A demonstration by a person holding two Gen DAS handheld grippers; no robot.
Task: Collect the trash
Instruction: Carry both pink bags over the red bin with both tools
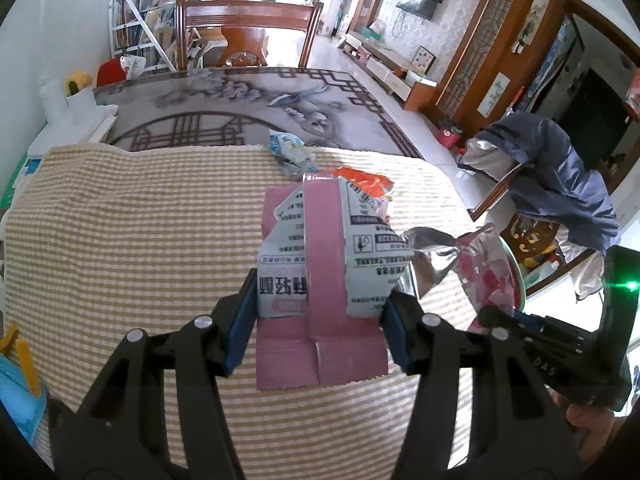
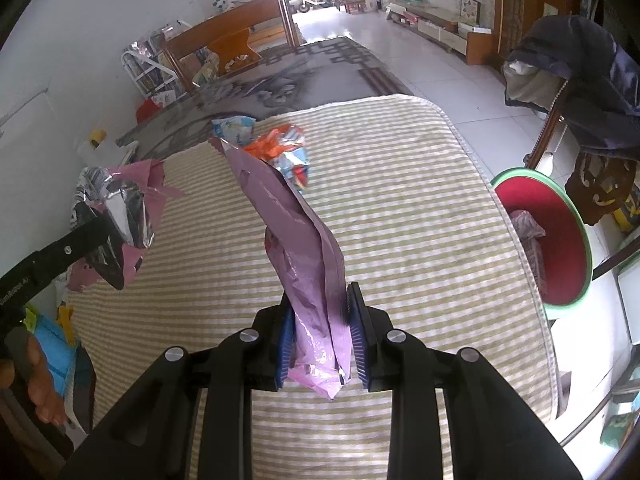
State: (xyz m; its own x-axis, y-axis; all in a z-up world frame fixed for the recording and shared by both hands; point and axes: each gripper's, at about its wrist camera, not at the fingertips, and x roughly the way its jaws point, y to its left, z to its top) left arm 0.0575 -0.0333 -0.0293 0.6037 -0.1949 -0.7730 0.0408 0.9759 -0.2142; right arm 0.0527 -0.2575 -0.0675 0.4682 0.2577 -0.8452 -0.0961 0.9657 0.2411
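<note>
My left gripper (image 1: 320, 320) is shut on a pink and grey printed snack bag (image 1: 324, 256), held above the striped tablecloth (image 1: 140, 240). In the right wrist view that bag (image 2: 120, 208) hangs at the far left. My right gripper (image 2: 320, 332) is shut on a long crumpled purple wrapper (image 2: 312, 264) that sticks up and away from the pads. Two loose wrappers lie at the cloth's far edge: a blue-white one (image 2: 234, 126) and an orange one (image 2: 284, 148). A red basin with a green rim (image 2: 560, 264) stands off the table's right edge, with a pinkish wrapper (image 2: 528, 224) inside.
A chair draped with a dark blue jacket (image 2: 580, 92) stands beyond the basin. A wooden chair (image 1: 244, 28) sits at the table's far end. White boxes and a yellow toy (image 1: 78, 84) crowd the left side. A hand (image 2: 40, 380) holds the left gripper's handle.
</note>
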